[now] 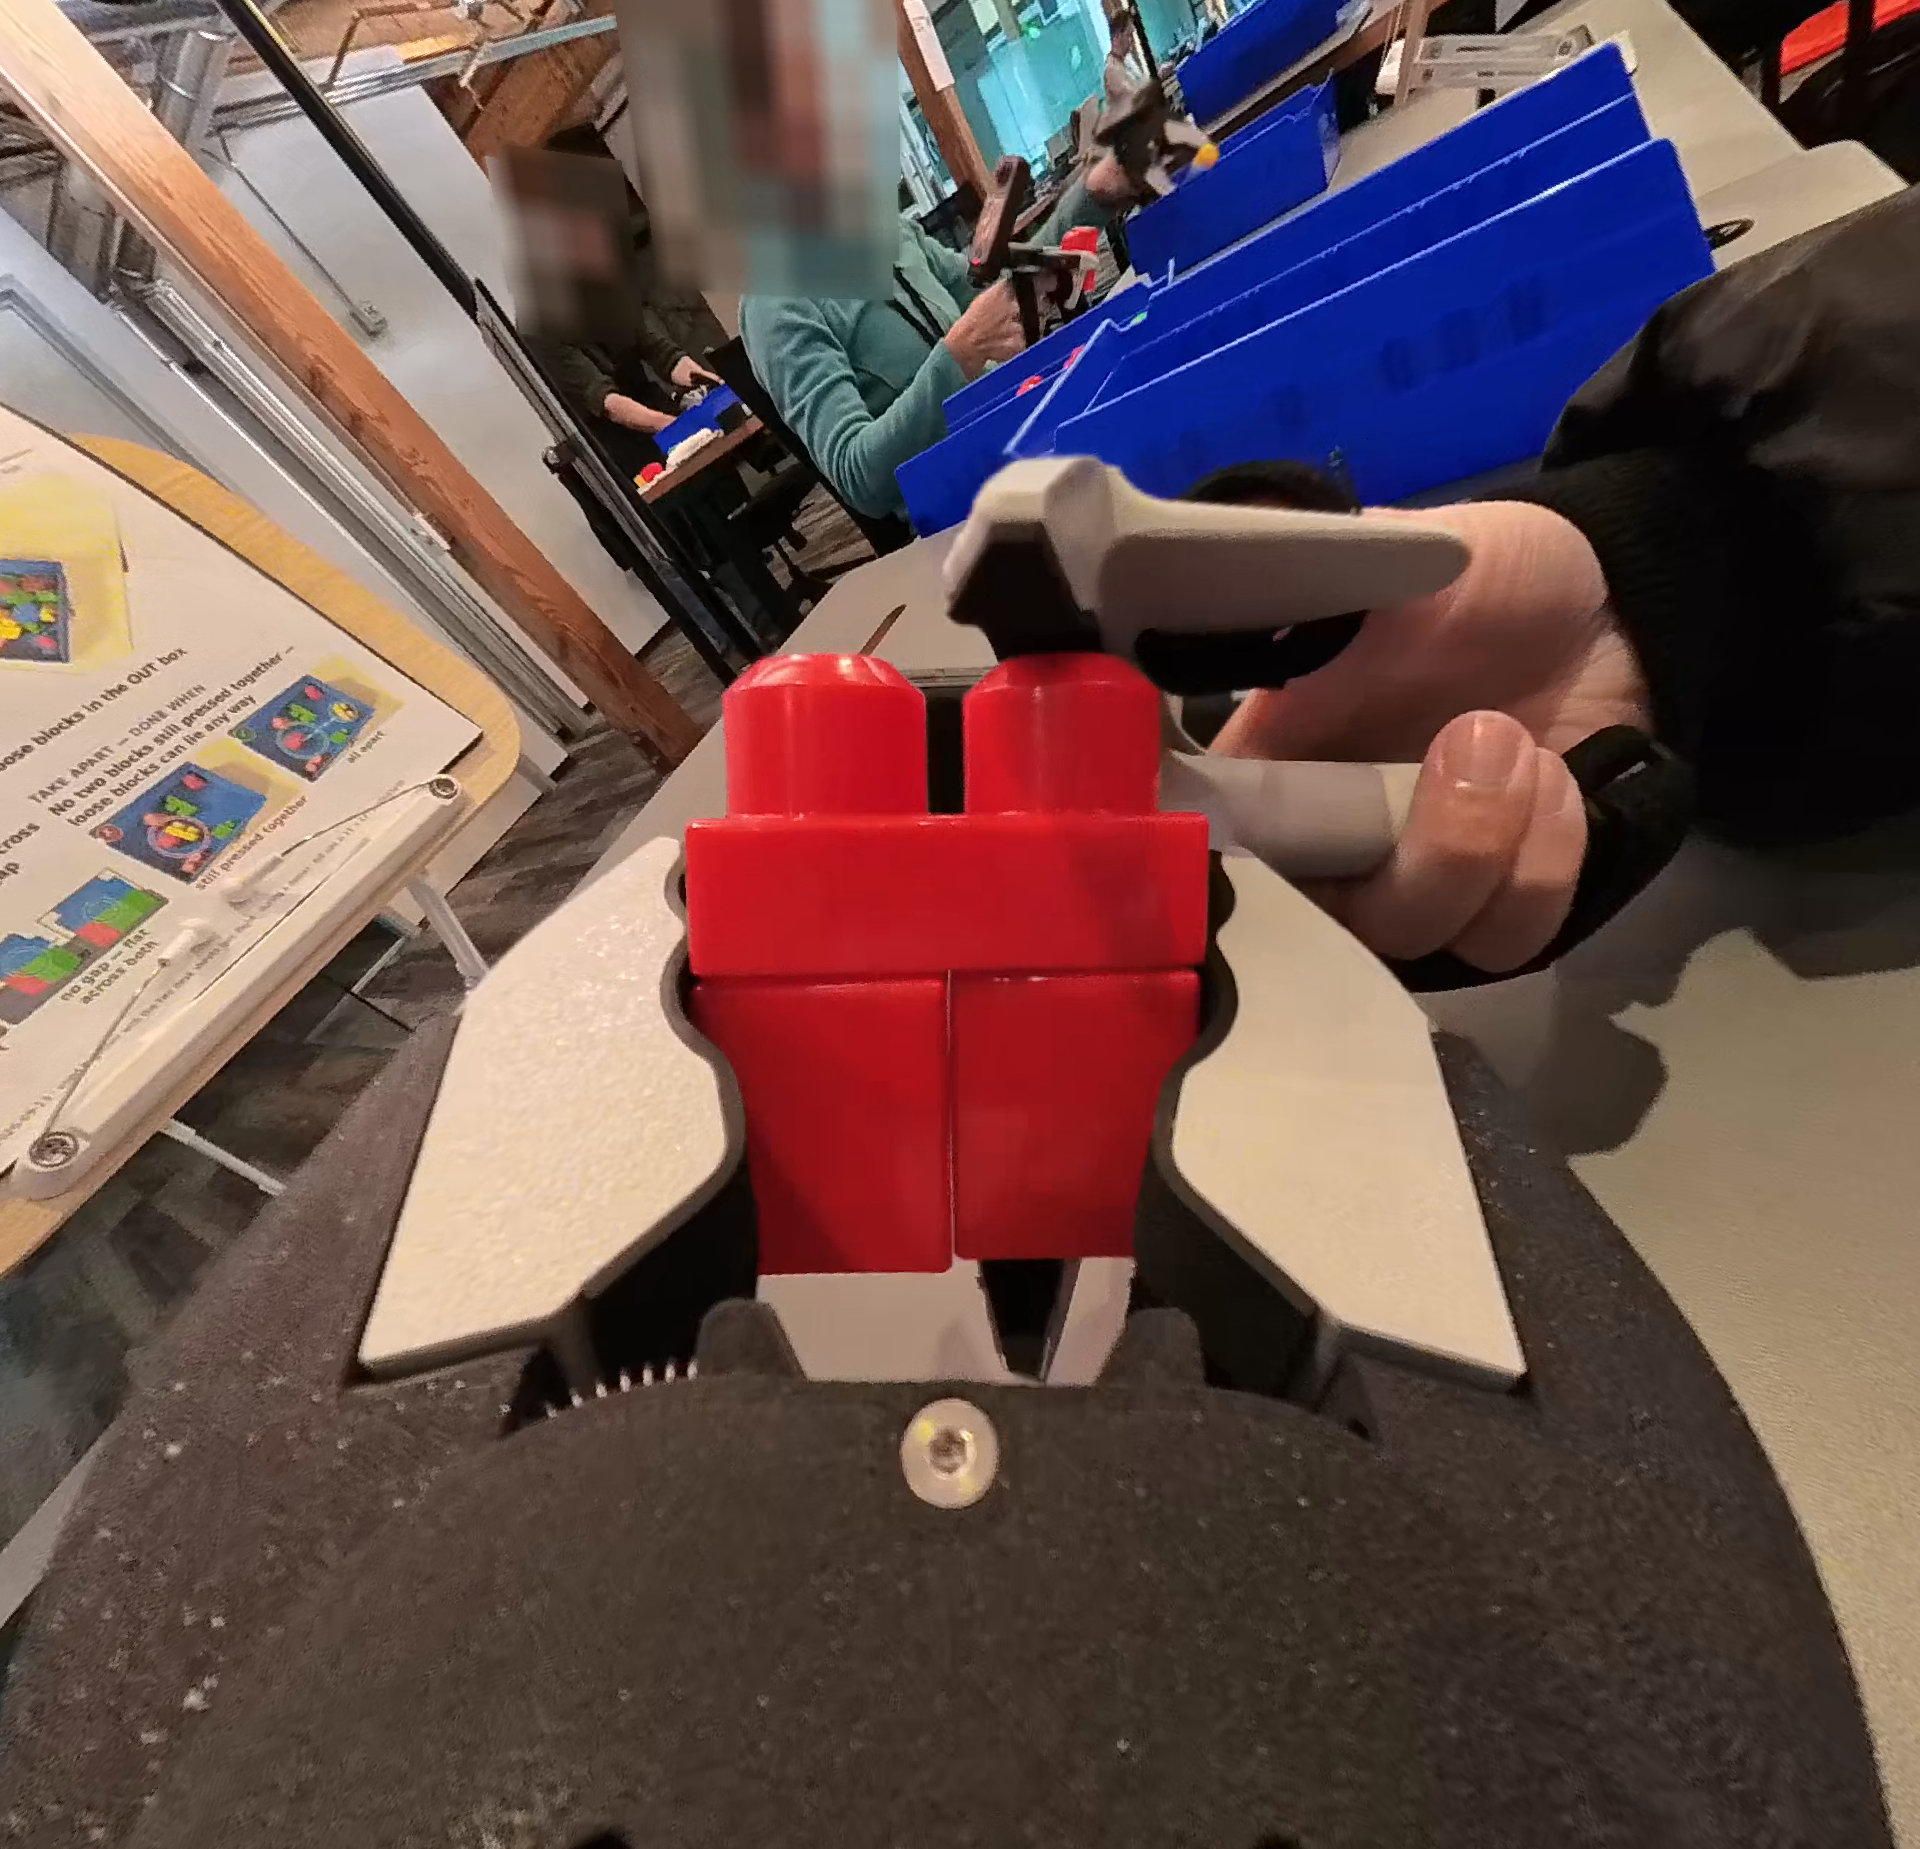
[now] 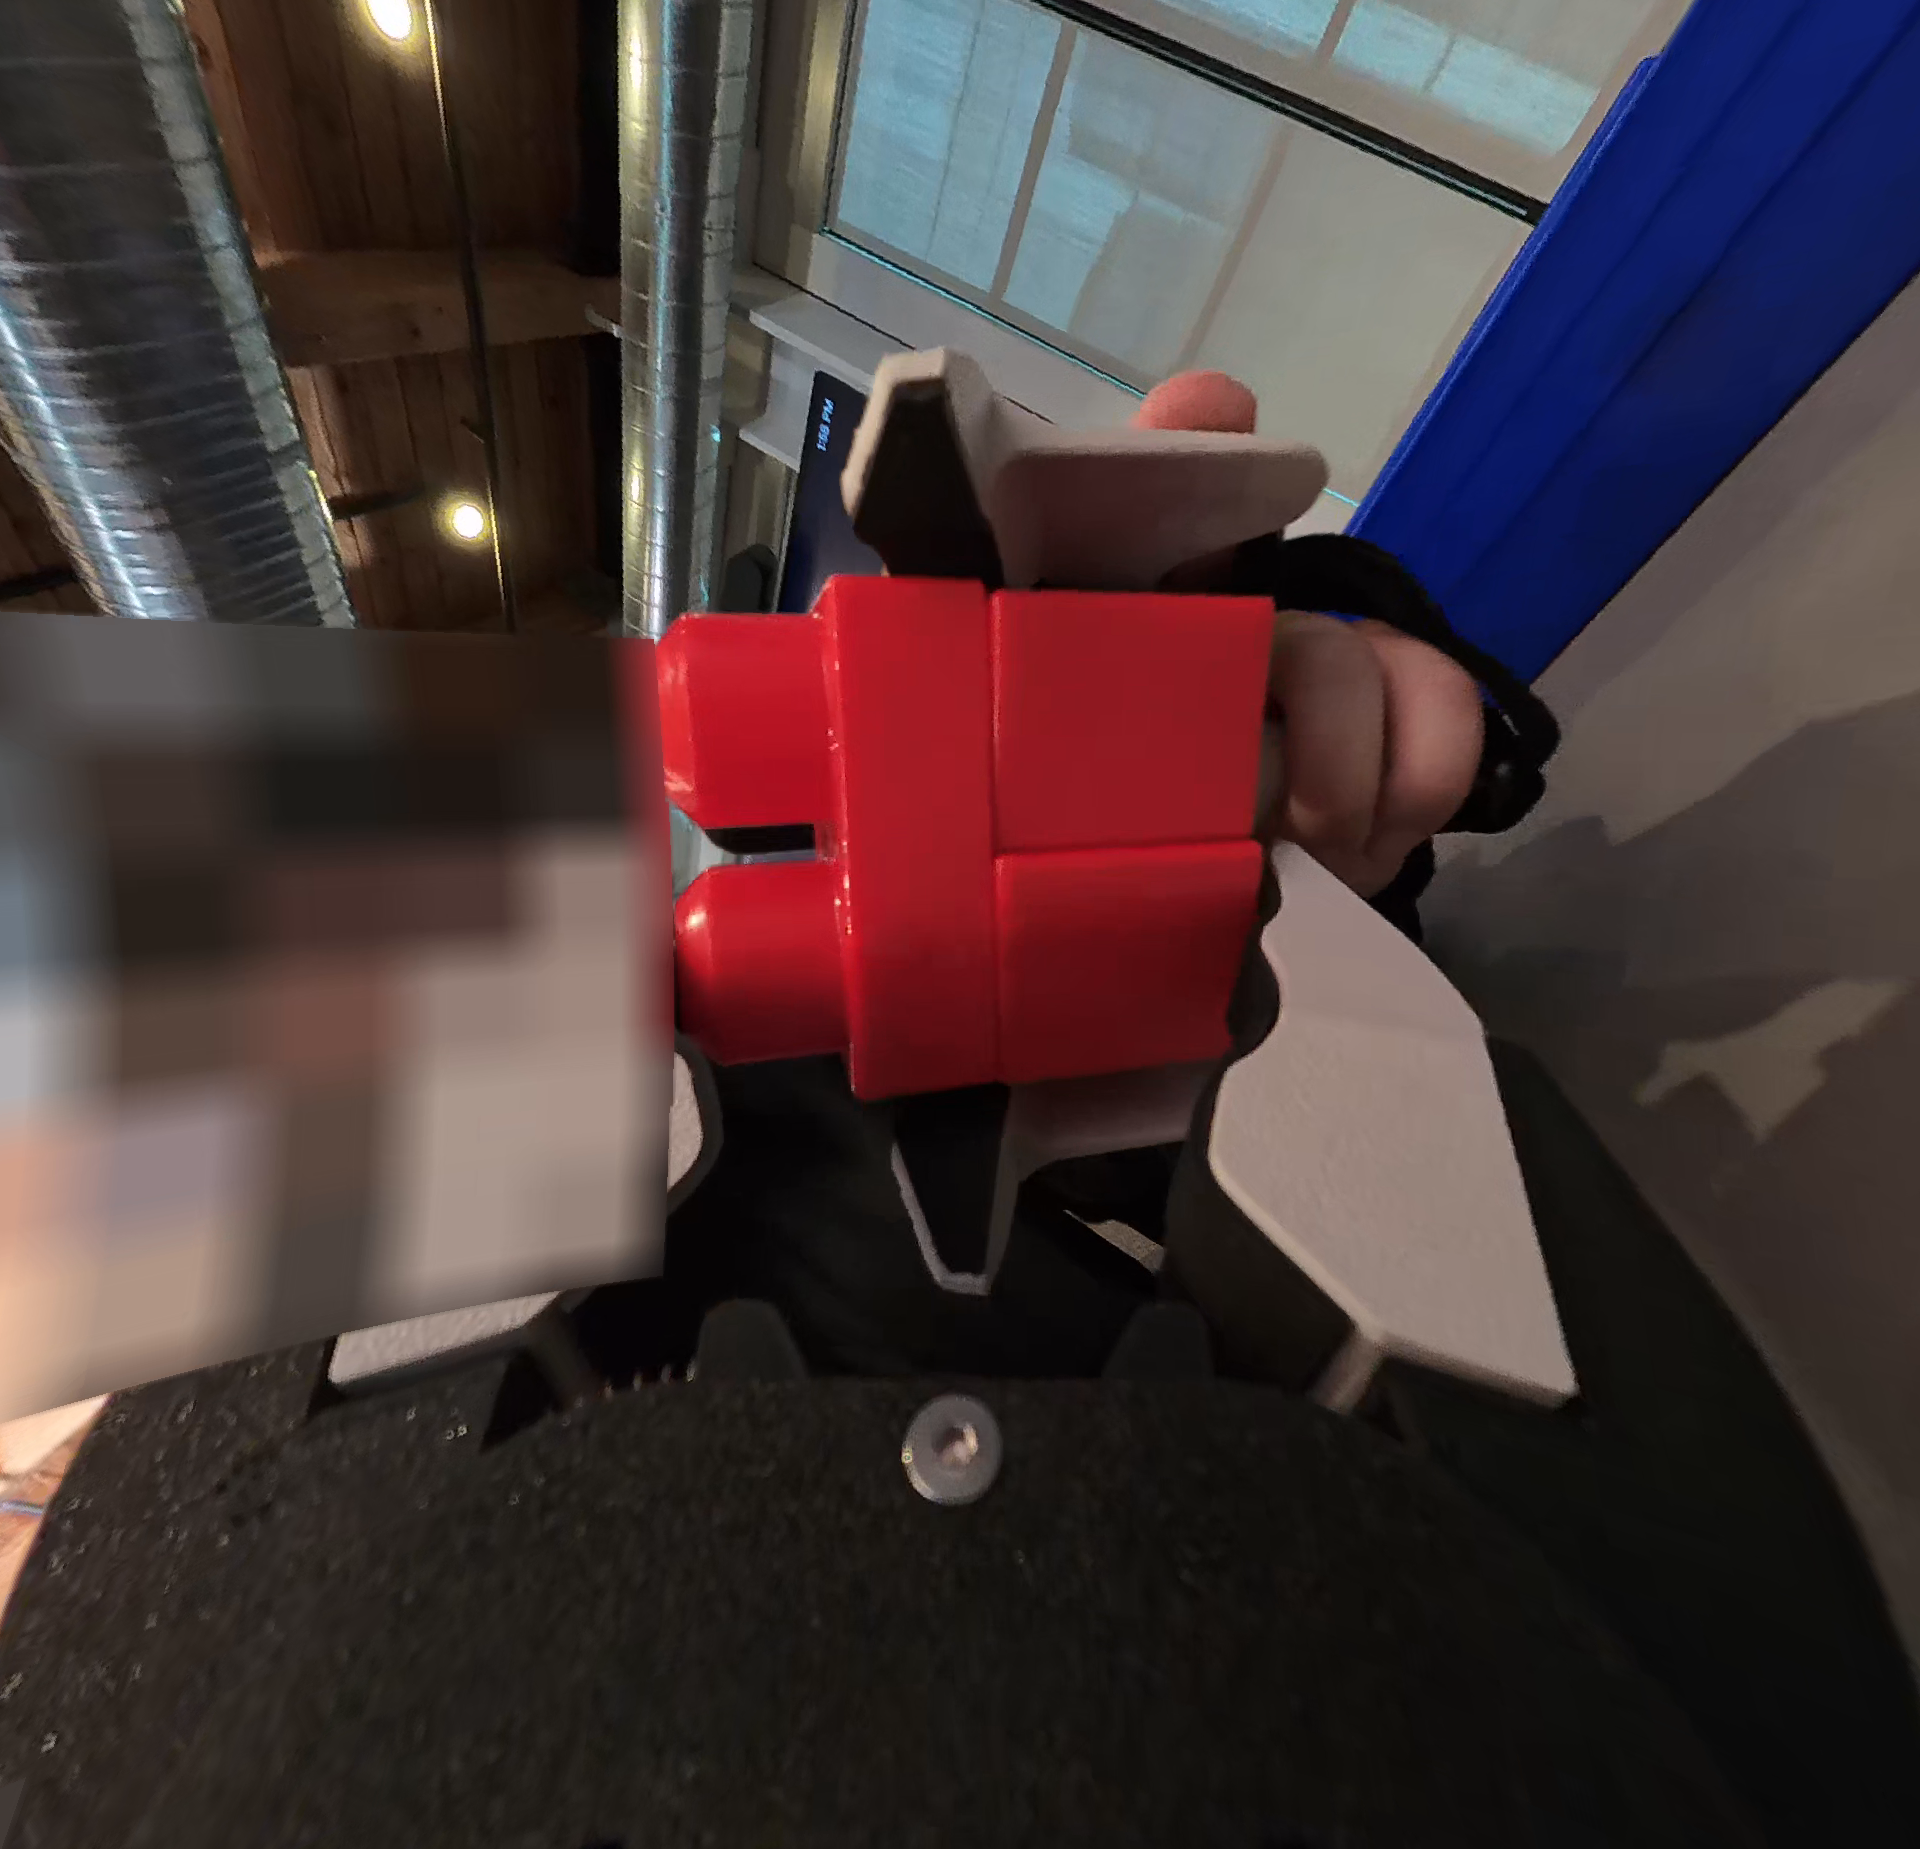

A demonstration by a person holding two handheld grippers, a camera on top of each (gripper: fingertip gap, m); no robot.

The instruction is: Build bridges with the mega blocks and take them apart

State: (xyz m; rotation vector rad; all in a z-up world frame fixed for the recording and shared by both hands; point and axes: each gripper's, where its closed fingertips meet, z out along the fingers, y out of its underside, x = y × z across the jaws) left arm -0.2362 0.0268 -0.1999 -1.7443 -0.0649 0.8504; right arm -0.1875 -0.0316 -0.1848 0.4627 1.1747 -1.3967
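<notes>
Two round ceiling lamps (image 2: 387,4) are glaring against dim timber while daylight is washing the tall paned window (image 2: 1143,137), and wide-angle edges are bending.
</notes>
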